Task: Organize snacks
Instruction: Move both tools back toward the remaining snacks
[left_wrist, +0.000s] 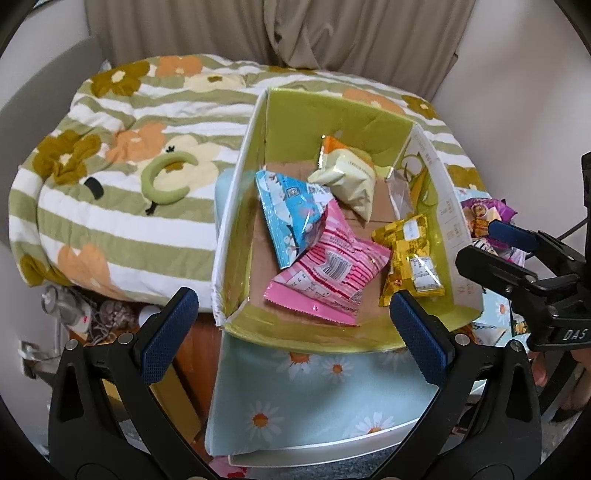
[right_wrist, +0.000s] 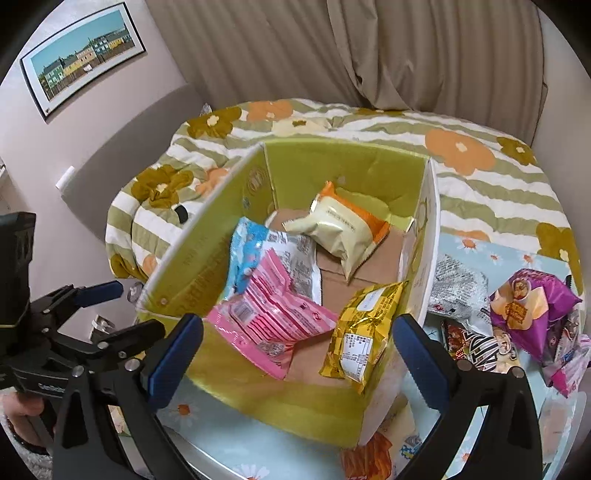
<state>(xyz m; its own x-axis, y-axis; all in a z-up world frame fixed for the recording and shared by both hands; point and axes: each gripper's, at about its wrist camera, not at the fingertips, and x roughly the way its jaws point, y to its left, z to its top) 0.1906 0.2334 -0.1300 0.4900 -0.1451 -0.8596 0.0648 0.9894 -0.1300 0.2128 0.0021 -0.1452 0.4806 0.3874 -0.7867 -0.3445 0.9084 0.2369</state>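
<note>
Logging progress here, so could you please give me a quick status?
Both claws open, empty. Four packets in box; purple packet and others wait outside. Nothing in the way.

The open-topped box (right_wrist: 207, 254) admits tongs from above; its near-right corner is blocked by the yellow packet (right_wrist: 364, 332).

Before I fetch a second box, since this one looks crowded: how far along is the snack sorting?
Roughly half done. Four packets lie in the cardboard box: cream-and-orange packet, blue packet, pink packet, yellow packet. Nothing is in hand; the left claw and right claw are both open and empty. Left outside: purple packet, silver packet, black-and-white packet, plus others partly hidden.
</note>
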